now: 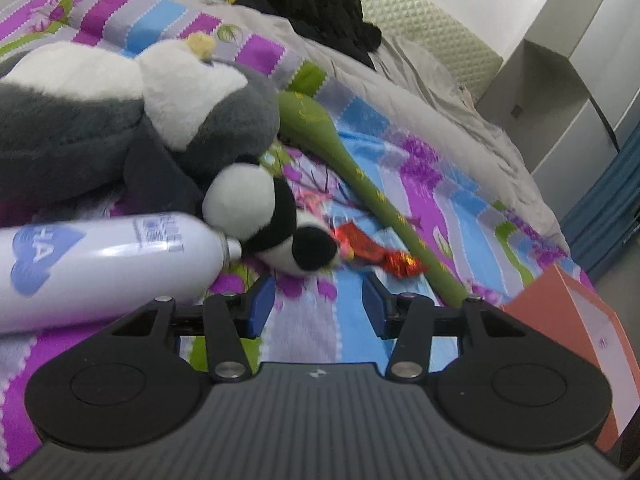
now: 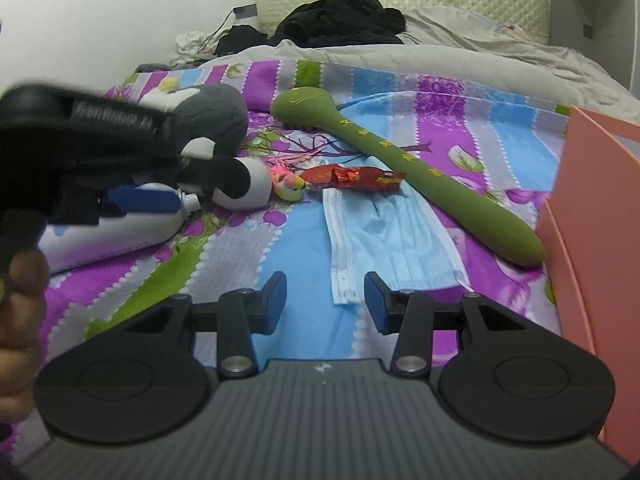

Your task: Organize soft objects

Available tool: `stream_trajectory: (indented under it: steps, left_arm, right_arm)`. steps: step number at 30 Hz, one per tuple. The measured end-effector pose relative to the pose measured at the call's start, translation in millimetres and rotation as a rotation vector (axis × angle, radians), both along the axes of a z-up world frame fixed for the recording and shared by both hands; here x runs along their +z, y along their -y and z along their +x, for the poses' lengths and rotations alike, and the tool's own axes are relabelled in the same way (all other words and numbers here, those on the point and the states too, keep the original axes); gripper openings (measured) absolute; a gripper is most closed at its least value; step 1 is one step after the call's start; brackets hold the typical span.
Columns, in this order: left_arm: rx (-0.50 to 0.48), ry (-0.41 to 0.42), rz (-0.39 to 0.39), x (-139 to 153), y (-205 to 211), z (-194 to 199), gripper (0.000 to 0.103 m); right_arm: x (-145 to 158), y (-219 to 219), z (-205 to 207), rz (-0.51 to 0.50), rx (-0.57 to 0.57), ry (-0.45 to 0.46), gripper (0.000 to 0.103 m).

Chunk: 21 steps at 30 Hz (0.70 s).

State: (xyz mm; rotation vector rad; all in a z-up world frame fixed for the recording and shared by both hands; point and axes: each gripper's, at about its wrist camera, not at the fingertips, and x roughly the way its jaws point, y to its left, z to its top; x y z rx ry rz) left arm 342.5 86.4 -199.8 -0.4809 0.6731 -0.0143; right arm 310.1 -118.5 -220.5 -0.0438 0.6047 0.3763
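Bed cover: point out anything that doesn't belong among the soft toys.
A hard white spray can lies on its side against the small panda plush. A red foil wrapper and a loose blue face mask also lie there.

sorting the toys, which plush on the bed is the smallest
The little yellow-green plush bird with a pink head, lying beside the red foil wrapper. The grey-and-white plush and the black-and-white plush are both far bigger.

Your left wrist view: white spray can [image 1: 100,264] lying on its side carries large pale-blue letters, "HA" readable; the finer print near its neck is too blurred for you to read. Your right wrist view: the left gripper [image 2: 120,200] body bears a raised line of lettering, blurred, not legible. Green soft club [image 2: 400,160] has yellow marks, not readable as text.
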Motion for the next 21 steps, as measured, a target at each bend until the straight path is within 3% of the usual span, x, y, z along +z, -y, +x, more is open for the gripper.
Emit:
stream_trajectory:
  steps: [7,9,11,16,21]
  left_arm:
    - [0.018,0.054,0.068,1.3,4.1,25.5,0.051]
    - [0.018,0.06,0.078,0.2,5.7,33.3,0.04]
    - [0.008,0.053,0.093,-3.0,7.9,40.3,0.032]
    - [-0.001,0.044,0.103,-7.7,10.1,45.0,0.025]
    - [-0.021,0.06,0.117,2.3,11.8,33.2,0.024]
  right_arm:
    - [-17.1,-11.9,13.4,-0.06,-0.014,-0.004,0.045]
    - [-17.2,-15.3,14.4,-0.09,-0.017,0.006,0.04]
    - [-17.4,-17.3,14.6,-0.114,-0.032,0.011,0.025]
    - [-15.7,-17.9,13.2,-0.14,-0.042,0.011,0.005]
    - [-5.6,-11.5,5.0,-0.123,-0.066,-0.009,0.003]
